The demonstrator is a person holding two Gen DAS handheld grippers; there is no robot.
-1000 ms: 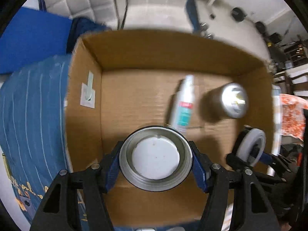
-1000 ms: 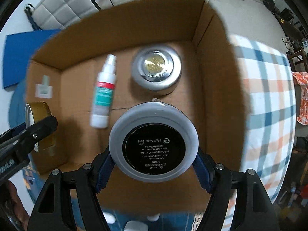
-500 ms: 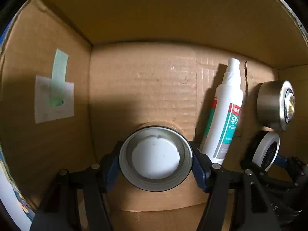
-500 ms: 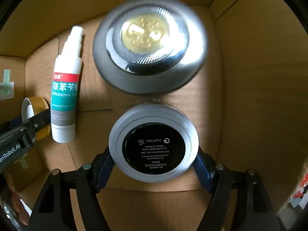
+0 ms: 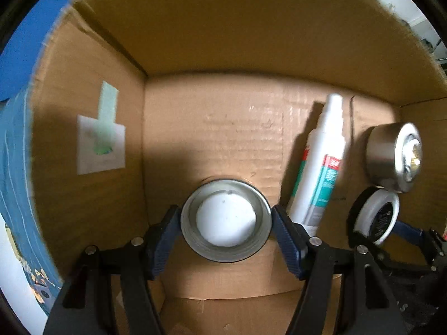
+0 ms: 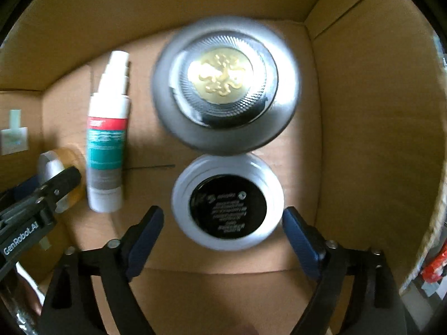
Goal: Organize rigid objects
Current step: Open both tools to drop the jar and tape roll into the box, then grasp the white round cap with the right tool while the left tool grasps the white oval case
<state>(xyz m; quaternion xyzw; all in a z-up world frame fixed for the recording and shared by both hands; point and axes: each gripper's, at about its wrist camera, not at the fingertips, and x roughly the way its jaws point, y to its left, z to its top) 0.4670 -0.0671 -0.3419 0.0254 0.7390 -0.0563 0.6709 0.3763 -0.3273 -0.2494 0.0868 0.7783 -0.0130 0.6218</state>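
Observation:
Both grippers are inside a cardboard box (image 5: 212,128). My left gripper (image 5: 226,222) has its blue pads against a round metal tin with a white base (image 5: 226,220), low over the box floor. My right gripper (image 6: 223,217) is open, its pads apart from a white compact with a black label (image 6: 227,205) that lies on the box floor (image 6: 301,150). The compact also shows in the left wrist view (image 5: 377,217). A silver jar with a gold emblem (image 6: 223,83) touches the compact's far side. A white spray bottle (image 6: 107,145) lies flat between the tin and the jar.
The box walls (image 6: 371,111) close in on all sides. A white label with green tape (image 5: 102,142) is stuck on the left wall. Blue fabric (image 5: 16,167) lies outside the box at left.
Both grippers went down into the box. My right gripper opened and let go of the white compact, which now rests beside the silver jar. The left still grips the tin.

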